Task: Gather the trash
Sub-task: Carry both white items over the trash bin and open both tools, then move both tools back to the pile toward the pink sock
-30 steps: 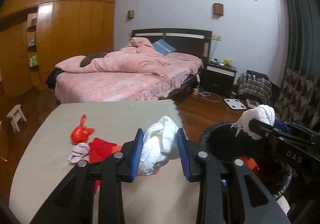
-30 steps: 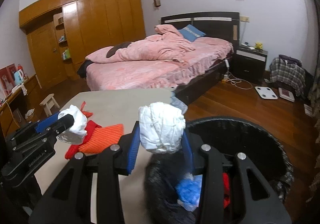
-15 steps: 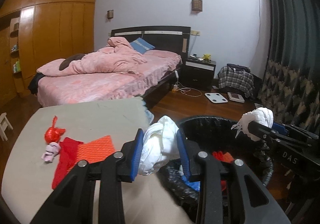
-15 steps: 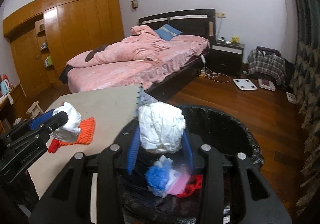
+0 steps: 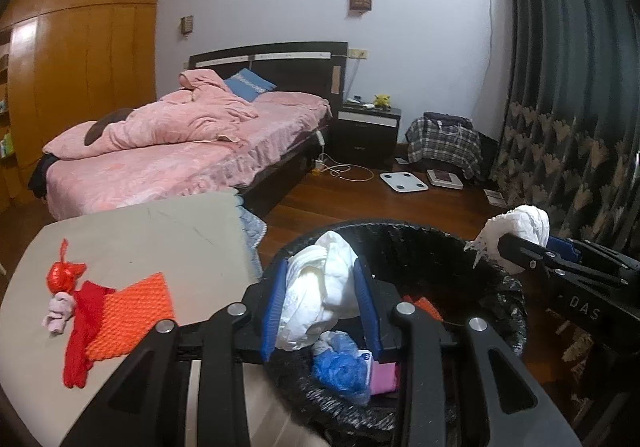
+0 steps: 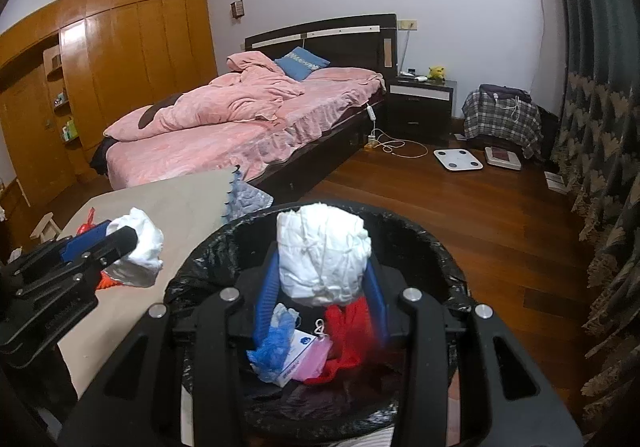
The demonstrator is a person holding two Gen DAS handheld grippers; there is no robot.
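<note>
Left gripper (image 5: pixel 320 303): black plastic frame, two forked arms, round silver screws at the joints, blue ribbed pads (image 5: pixel 272 307) on the inner faces of the fingers. Right gripper (image 6: pixel 320 289): same build, black frame, silver screws, blue pads (image 6: pixel 266 295). Seen from the left wrist view, white letters "DAS" on the right gripper's black side.

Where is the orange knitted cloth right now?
In the left wrist view, the orange knitted cloth lies on the beige table at lower left, beside a red cloth, left of the black bin.
</note>
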